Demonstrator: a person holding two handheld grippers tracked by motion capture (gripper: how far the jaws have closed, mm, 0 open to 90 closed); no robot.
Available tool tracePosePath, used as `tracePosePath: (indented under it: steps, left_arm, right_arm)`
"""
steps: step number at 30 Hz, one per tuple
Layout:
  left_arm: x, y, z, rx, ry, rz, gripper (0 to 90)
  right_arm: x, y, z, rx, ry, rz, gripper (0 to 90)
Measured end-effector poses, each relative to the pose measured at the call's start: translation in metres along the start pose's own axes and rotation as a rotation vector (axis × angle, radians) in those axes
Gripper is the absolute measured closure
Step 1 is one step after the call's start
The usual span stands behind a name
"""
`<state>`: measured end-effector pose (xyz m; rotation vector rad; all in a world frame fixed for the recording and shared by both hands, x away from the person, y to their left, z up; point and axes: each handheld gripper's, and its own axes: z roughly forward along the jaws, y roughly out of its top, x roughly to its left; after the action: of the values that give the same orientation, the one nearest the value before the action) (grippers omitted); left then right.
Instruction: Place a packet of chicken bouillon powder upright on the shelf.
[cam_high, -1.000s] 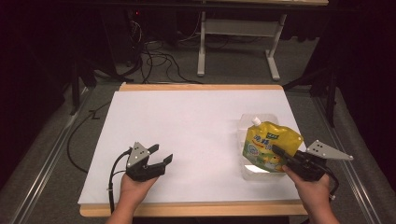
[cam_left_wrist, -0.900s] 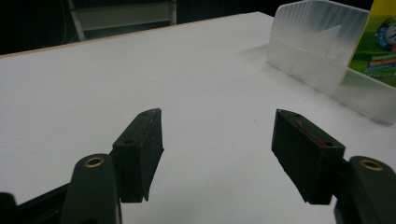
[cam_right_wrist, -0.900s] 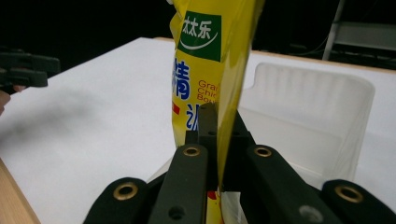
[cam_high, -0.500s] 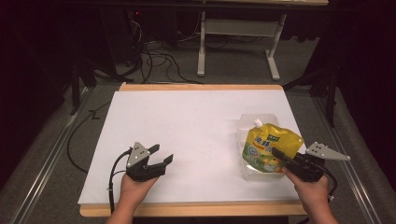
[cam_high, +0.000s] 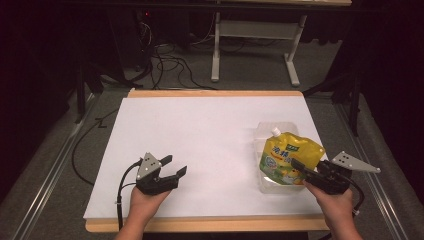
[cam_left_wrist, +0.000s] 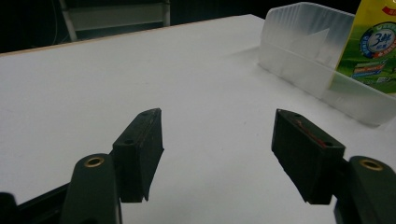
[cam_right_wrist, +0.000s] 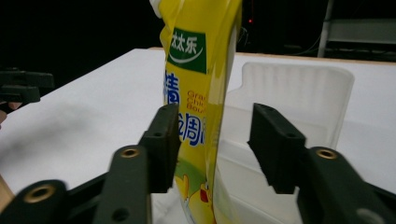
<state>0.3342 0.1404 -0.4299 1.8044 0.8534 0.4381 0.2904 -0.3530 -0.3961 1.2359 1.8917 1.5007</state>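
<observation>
A yellow spouted pouch (cam_high: 287, 157) stands upright in a clear plastic tray (cam_high: 270, 131) on the right of the white table top. My right gripper (cam_high: 300, 167) is at the pouch's near right edge. In the right gripper view its jaws have just been opening: the pouch (cam_right_wrist: 198, 70) stands between them, close against the left jaw, with a gap to the right jaw. My left gripper (cam_high: 172, 167) rests at the front left, open, with nothing between its fingers (cam_left_wrist: 140, 144). From there the tray (cam_left_wrist: 303, 60) and pouch (cam_left_wrist: 373, 42) lie off to the right.
The white sheet (cam_high: 200, 135) covers the wooden table, bare between the two hands. Black cables (cam_high: 165, 60) and a white table frame (cam_high: 255, 35) lie on the floor beyond the far edge. Metal rails run along both sides.
The right hand has shifted only slightly at the pouch's edge. The pouch stays standing in the tray. The left hand has kept still.
</observation>
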Motion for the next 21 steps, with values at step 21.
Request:
tracePosePath:
  steps: [21]
  left_arm:
    - [-0.004, 0.000, 0.004, 0.017, -0.015, 0.017, 34.3]
  right_arm:
    - [0.044, 0.049, -0.052, -0.236, -0.062, -0.160, 34.6]
